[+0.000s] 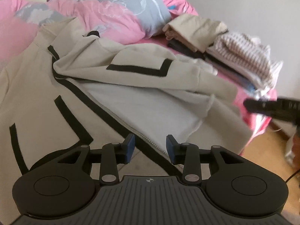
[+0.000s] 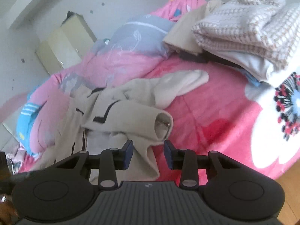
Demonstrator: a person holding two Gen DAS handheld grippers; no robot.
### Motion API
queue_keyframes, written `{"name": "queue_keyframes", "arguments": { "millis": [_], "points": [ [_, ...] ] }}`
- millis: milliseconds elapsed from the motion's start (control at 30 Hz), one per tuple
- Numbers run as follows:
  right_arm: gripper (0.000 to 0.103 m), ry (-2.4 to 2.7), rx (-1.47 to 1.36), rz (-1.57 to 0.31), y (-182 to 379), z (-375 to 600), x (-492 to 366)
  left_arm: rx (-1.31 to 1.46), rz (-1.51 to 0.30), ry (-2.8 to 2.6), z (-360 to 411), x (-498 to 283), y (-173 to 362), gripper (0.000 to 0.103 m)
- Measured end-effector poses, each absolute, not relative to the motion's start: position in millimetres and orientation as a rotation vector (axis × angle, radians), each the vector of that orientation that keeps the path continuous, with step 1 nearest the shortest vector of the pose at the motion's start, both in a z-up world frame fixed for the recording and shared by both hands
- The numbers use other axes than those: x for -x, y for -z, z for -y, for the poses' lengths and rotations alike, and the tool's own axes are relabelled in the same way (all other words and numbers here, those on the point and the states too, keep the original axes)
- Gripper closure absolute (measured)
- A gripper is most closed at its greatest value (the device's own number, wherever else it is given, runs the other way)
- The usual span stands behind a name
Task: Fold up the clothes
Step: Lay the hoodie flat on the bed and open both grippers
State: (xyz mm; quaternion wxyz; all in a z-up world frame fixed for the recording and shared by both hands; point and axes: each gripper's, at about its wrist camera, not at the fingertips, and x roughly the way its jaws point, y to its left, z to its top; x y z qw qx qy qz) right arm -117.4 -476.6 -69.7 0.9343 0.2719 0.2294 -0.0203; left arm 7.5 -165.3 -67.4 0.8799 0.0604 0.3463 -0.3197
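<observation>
A beige zip jacket with black stripes [image 1: 46, 86] lies spread on the pink bed, its front flap thrown open to show the pale lining [image 1: 131, 105]. My left gripper [image 1: 150, 147] hovers over the zipper edge [image 1: 150, 140], jaws open, pads clear of the cloth. In the right wrist view the jacket [image 2: 116, 112] is bunched, with a sleeve cuff [image 2: 163, 125] facing me. My right gripper [image 2: 148, 152] is open, a beige fold lying loosely between its pads. A blurred black finger [image 1: 262, 106] of the right gripper enters the left view from the right.
A stack of folded clothes [image 1: 234, 56] [image 2: 243, 31] sits at the far right of the bed. A pink and grey duvet [image 1: 116, 16] [image 2: 131, 43] is heaped behind the jacket. The bed edge drops to a wooden floor [image 1: 266, 146]. A wardrobe [image 2: 63, 43] stands by the wall.
</observation>
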Motion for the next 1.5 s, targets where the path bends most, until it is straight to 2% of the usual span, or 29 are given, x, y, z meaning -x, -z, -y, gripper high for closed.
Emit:
{"name": "queue_keyframes", "arguments": {
  "millis": [167, 367, 400, 433, 467, 567, 733, 900, 1000, 1167, 1333, 1400, 1433, 1500],
  "points": [
    [0.063, 0.115, -0.516, -0.470, 82, 477, 95, -0.114, -0.700, 0.654, 165, -4, 78, 0.062],
    [0.065, -0.022, -0.746, -0.435, 95, 504, 77, -0.014, -0.692, 0.659, 156, -6, 81, 0.061],
    [0.067, -0.051, -0.772, -0.426, 95, 506, 76, 0.011, -0.692, 0.664, 154, -7, 81, 0.061],
    [0.076, -0.063, -0.785, -0.421, 94, 506, 75, 0.037, -0.693, 0.669, 152, -8, 81, 0.061],
    [0.093, -0.069, -0.786, -0.421, 92, 505, 74, 0.062, -0.693, 0.672, 150, -9, 81, 0.060],
    [0.098, -0.112, -0.837, -0.397, 83, 505, 74, 0.166, -0.682, 0.702, 144, -11, 79, 0.060],
    [0.098, -0.274, -1.018, -0.338, 55, 506, 68, 0.263, -0.619, 0.762, 137, -6, 71, 0.059],
    [0.098, -0.489, -1.136, -0.334, 23, 487, 47, 0.232, -0.549, 0.809, 138, 8, 61, 0.052],
    [0.098, -0.647, -1.263, -0.335, 25, 471, 39, 0.247, -0.550, 0.813, 133, 9, 62, 0.048],
    [0.097, -0.503, -1.330, -0.362, 59, 474, 56, 0.260, -0.610, 0.802, 128, 3, 70, 0.048],
    [0.092, -0.175, -1.168, -0.465, 88, 482, 80, 0.214, -0.673, 0.764, 136, -4, 79, 0.048],
    [0.081, -0.171, -1.105, -0.479, 88, 477, 87, 0.201, -0.685, 0.749, 137, -6, 82, 0.048],
    [0.068, -0.166, -1.065, -0.483, 86, 474, 91, 0.204, -0.688, 0.744, 136, -7, 83, 0.048],
    [0.062, -0.171, -0.926, -0.467, 77, 466, 98, 0.213, -0.695, 0.735, 135, -9, 85, 0.048]
  ]
}}
